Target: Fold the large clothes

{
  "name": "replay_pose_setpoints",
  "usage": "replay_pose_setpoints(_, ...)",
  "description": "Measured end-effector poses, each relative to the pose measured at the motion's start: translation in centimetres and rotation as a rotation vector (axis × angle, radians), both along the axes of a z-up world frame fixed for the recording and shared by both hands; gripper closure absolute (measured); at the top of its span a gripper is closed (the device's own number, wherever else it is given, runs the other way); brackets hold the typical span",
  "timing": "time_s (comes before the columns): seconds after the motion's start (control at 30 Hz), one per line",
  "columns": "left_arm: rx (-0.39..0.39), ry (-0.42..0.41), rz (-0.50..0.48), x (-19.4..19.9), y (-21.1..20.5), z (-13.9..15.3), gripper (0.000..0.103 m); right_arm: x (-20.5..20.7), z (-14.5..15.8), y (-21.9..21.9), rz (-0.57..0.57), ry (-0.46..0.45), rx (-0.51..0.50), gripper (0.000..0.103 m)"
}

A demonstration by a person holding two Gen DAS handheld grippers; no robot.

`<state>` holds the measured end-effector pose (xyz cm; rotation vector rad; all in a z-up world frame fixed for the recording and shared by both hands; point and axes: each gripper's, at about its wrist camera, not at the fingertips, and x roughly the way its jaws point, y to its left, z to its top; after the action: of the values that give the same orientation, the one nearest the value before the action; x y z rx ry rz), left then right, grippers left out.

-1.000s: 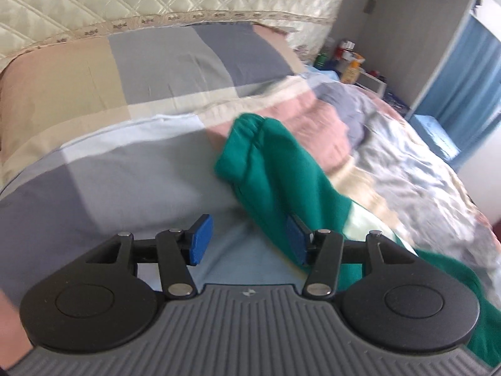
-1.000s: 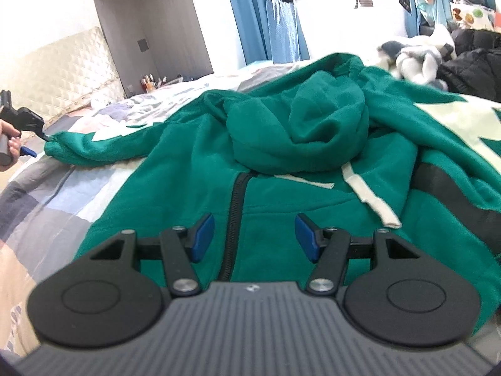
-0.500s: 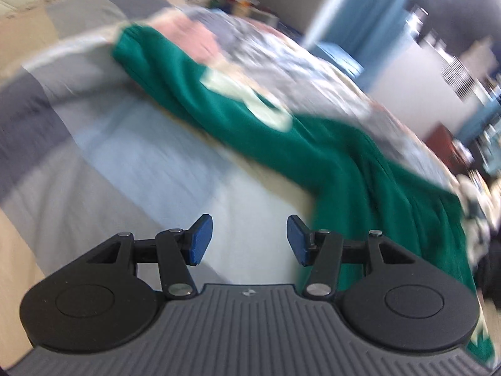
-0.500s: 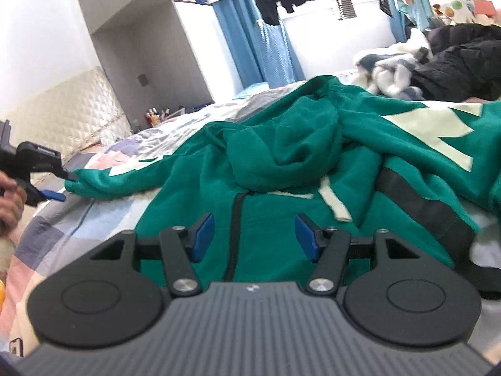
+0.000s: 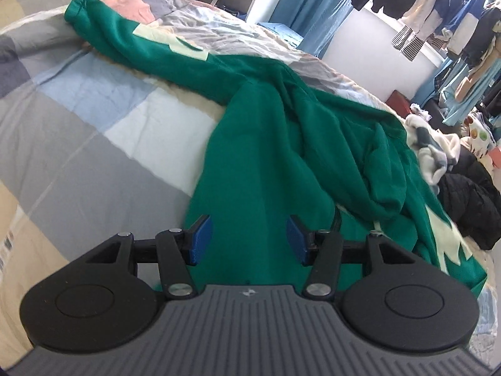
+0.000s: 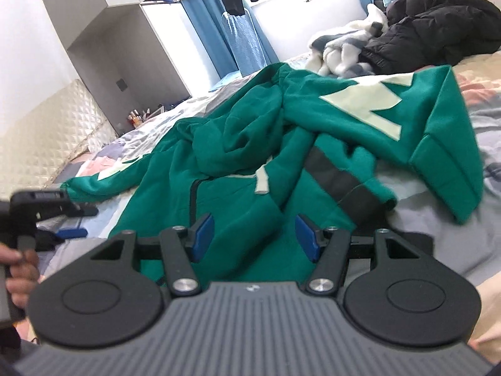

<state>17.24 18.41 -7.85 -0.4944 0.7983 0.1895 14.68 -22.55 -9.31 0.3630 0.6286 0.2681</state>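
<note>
Both grippers stand with their blue pads apart and nothing between them. Left gripper (image 5: 247, 239) hovers over the lower front of the green hoodie (image 5: 260, 163), its jaws released, the cloth lying below them and not pinched. Right gripper (image 6: 253, 238) hovers likewise with jaws released above the zip side of the same hoodie (image 6: 244, 169), no fabric caught. In the right wrist view the left gripper (image 6: 75, 219) shows at the left edge, held by a hand (image 6: 18, 269), just beside the garment's hem. The hoodie lies rumpled and spread across the patchwork bedspread (image 5: 78, 119), one sleeve (image 5: 131, 40) stretched toward the pillow end, the hood bunched in the middle. A black jacket (image 6: 438, 28) and a white fleece (image 6: 341, 47) lie heaped beyond it. No container is visible holding anything.
</note>
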Motion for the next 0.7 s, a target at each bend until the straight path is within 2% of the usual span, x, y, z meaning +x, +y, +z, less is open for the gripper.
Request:
replay_pose_setpoints(0.17,-0.02,0.028,0.024,-1.1,-0.6,-2.7,0.042,1.6,0.8,-2.5,-0.019,0.014,-0.045,0.042)
replay_pose_setpoints(0.27,-0.025,0.033,0.052,-1.5,-0.7,-4.0,0.038,2.8,1.3,-3.0,-0.002,-0.014,-0.157,0.042)
replay_pose_setpoints(0.33,-0.008,0.035,0.036,-1.8,-1.1,-4.7,0.037,3.8,1.2,-3.2,0.019,-0.005,-0.208,0.043)
replay_pose_setpoints(0.37,0.003,0.036,0.026,-1.8,-1.3,-5.0,0.036,4.3,1.1,-3.5,0.029,0.005,-0.214,0.043)
replay_pose_setpoints(0.43,0.016,0.03,0.009,-2.2,-1.7,-5.6,0.036,5.5,0.6,-3.8,0.035,0.032,-0.228,0.032)
replay_pose_setpoints(0.7,0.023,-0.005,-0.049,-2.2,-2.4,-7.6,0.036,9.6,-2.8,-4.9,-0.006,0.216,-0.156,0.031)
